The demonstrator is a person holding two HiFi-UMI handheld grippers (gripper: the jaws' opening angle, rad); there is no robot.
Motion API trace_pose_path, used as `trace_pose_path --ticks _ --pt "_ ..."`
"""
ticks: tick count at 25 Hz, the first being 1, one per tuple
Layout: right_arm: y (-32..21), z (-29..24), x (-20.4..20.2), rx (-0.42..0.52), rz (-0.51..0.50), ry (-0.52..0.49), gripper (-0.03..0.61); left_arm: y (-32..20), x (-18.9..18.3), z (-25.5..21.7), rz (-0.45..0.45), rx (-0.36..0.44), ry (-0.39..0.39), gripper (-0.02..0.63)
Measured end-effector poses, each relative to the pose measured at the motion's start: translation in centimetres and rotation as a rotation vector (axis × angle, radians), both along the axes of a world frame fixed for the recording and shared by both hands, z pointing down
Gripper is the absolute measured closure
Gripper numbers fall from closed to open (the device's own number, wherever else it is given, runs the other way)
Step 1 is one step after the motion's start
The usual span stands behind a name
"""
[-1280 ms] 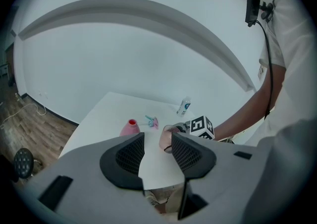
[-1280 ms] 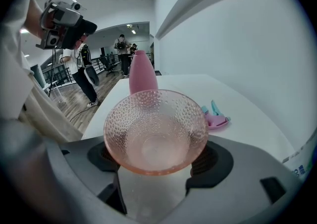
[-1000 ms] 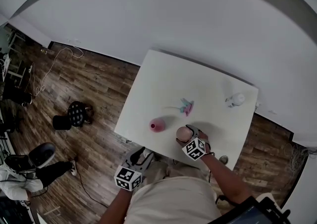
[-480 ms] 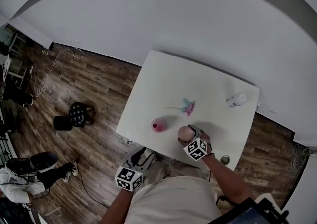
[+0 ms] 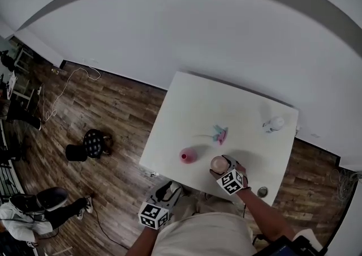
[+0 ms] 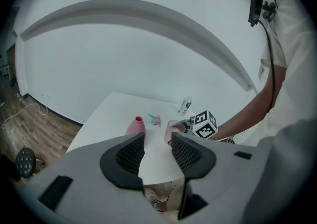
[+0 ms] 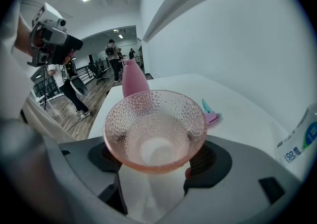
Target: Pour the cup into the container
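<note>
A pink dimpled glass cup [image 7: 155, 131] stands upright between the jaws of my right gripper [image 7: 156, 161], which is shut on it. In the head view the cup [image 5: 218, 163] is near the table's front edge, with the right gripper [image 5: 224, 166] behind it. The container, a pink narrow-necked bottle [image 5: 187, 156], stands just left of the cup, apart from it [image 7: 132, 80]. My left gripper [image 5: 154, 215] hangs below the table's front edge, open with nothing between its jaws [image 6: 157, 151]. From the left gripper view the bottle [image 6: 134, 126] and cup [image 6: 173, 131] appear side by side.
A teal and pink clip [image 5: 220, 133] lies mid-table behind the cup. A small white bottle [image 5: 275, 124] stands at the far right corner of the white table [image 5: 192, 107]. A black stool [image 5: 95, 141] and a cable are on the wood floor to the left.
The head view has shifted a little, so everything sits lower and to the right in the picture. Cup, bottle and both grippers keep the same places relative to the table.
</note>
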State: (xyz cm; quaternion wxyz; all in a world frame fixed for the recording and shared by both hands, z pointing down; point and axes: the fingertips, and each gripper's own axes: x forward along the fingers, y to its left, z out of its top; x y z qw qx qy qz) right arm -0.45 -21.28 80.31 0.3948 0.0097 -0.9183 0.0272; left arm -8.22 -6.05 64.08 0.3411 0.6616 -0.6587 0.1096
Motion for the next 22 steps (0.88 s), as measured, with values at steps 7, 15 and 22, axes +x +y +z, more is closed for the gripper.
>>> trace_pose_path --ticks 7,15,22 --pt "0.3 -2.9 -0.3 -0.003 0.018 0.008 0.209 0.2 -0.7 -0.5 0.022 0.019 0.000 0.449" --pt "2.0 -6.0 -1.3 -0.014 0.008 0.043 0.209 0.5 -2.7 -1.5 0.050 0.052 -0.004 0.449" --pt "3.4 -8.1 -1.9 -0.035 0.008 0.101 0.209 0.7 -4.3 -2.3 0.064 0.064 0.012 0.449"
